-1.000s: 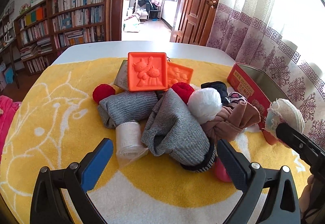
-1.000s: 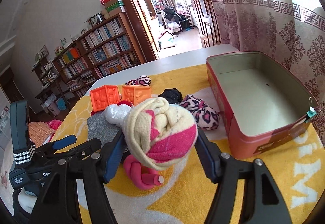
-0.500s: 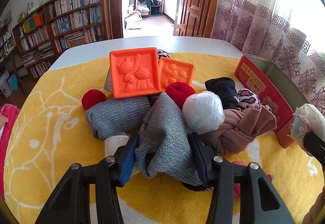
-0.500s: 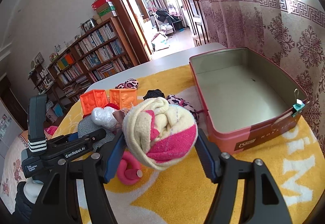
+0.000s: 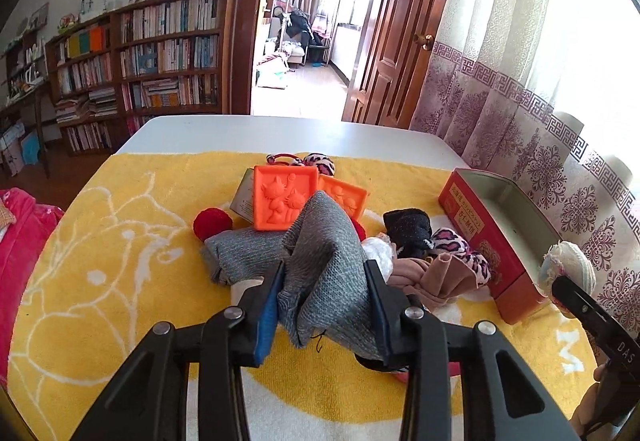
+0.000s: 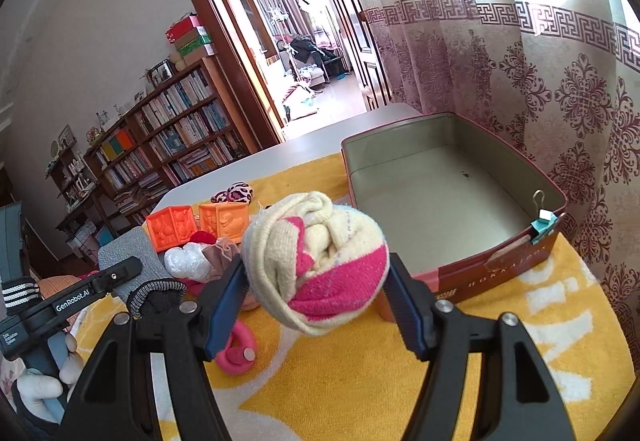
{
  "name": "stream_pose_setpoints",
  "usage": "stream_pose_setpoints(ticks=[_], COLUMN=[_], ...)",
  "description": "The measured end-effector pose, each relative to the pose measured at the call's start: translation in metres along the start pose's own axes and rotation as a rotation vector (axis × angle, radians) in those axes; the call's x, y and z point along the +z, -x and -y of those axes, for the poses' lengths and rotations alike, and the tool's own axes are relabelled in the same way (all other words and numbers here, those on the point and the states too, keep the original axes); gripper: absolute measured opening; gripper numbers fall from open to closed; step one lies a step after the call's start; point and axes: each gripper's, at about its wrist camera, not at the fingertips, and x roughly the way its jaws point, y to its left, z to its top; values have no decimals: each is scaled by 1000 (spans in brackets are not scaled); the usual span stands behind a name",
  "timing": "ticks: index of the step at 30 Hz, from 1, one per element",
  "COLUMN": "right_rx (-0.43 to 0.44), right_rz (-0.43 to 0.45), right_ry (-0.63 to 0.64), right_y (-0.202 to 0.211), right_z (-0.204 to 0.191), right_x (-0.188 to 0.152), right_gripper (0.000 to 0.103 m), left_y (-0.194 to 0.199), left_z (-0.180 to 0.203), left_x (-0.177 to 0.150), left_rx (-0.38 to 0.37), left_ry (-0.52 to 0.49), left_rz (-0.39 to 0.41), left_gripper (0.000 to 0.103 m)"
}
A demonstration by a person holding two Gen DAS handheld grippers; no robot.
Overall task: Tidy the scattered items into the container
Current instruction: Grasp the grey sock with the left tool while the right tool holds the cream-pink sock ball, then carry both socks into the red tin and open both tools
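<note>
My left gripper [image 5: 325,269] has a folded grey sock [image 5: 320,229] between its blue pads. The jaws are closing and press on it, and it hangs a little above the pile. My right gripper [image 6: 316,261] is shut on a cream and pink sock ball [image 6: 320,241], held in the air just left of the red tin's [image 6: 480,273] front corner. The tin is open and holds nothing. In the left wrist view the tin [image 5: 472,217] is at the right, with the sock ball [image 5: 566,269] beside it.
On the yellow towel [image 5: 120,241] lie two orange blocks [image 5: 280,201], a red ball [image 5: 212,223], another grey sock [image 5: 240,253], a black sock [image 5: 408,229], a leopard sock [image 5: 460,245], a tan cloth [image 5: 432,277] and a pink ring [image 6: 236,349]. A binder clip [image 6: 542,221] sits on the tin's rim.
The left jaws went from wide open to pressed on the grey sock and raised it from the pile. The right gripper carried the sock ball closer to the tin.
</note>
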Motion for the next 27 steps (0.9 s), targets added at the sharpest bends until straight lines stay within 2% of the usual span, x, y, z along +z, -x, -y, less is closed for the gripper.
stream_pose_setpoints(ticks=[4,16,21,27], right_rx=[-25,-162,-220,-227], right_rz=[26,126,116,94], right_ry=[-22,-68,-72,-73], right_y=[8,31,25,13], right_z=[12,62,82,98], right_x=[5,34,42,51], right_gripper=[71,71,71,71], left_y=[8,-3,-11,-27], left_z=[16,83,120,166], left_x=[4,25,34,46], left_rx=[-30,-126,-174,-224], left_ry=[-39,-128,-185,-253], left_rz=[13,8,6,6], left_gripper=[41,41,41,41])
